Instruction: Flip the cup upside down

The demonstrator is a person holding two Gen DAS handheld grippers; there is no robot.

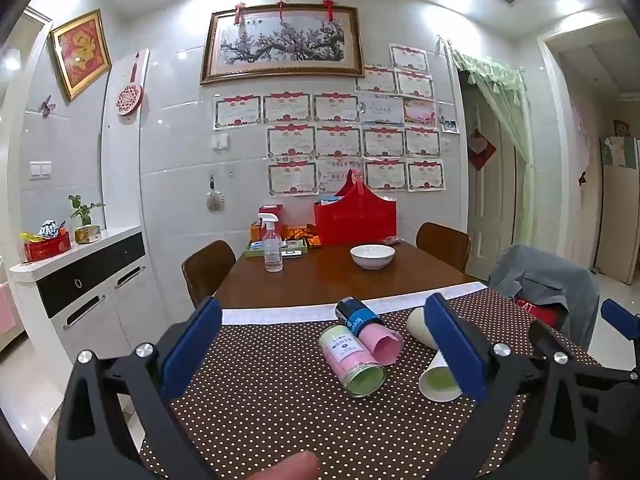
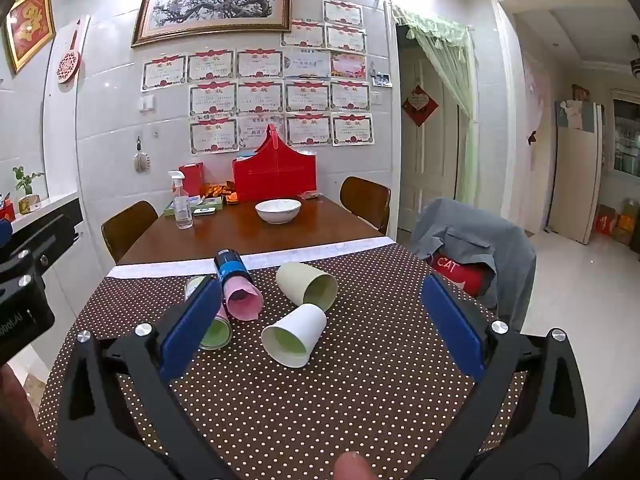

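Four cups lie on their sides mid-cloth (image 2: pixel 360 400), toward the table's far edge. White cup (image 2: pixel 294 334) sits nearest, mouth toward us, with the green cup (image 2: pixel 307 283) just behind it. Pink cup (image 2: pixel 242 300) lies with its blue base toward the bowl (image 2: pixel 278 210), beside the labelled cup (image 1: pixel 352 360). Left gripper (image 1: pixel 324 354) hovers spread wide, empty. Right gripper (image 2: pixel 324 328) likewise gapes, holding nothing.
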